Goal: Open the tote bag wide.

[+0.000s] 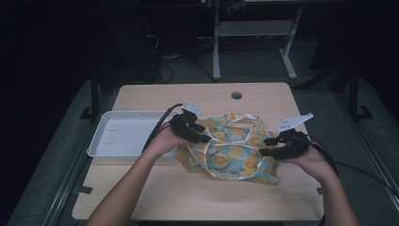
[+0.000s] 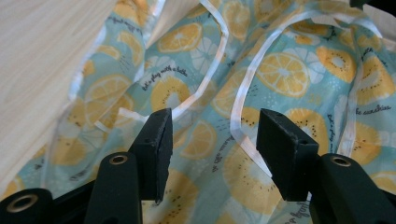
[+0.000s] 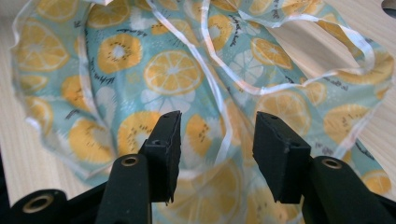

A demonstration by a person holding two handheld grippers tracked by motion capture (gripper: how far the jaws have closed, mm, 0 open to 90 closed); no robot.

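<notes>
1. Here, a thin teal cloth bag printed with orange citrus slices and edged in white tape lay crumpled on the pale wooden surface, between both sets of fingers.
2. Left gripper stood with fingers apart, clamping nothing; right gripper likewise.
3. It looked light, limp and slippery; the white tape strap just ahead of the left fingers seemed the surest hold.

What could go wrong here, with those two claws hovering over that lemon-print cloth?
Both the left gripper and the right gripper stand open over the crumpled cloth, holding nothing. A closing jaw might catch only a loose white trim strip, so the fabric would bunch instead of spreading. The cloth might also slide toward the white tray beside it.
</notes>
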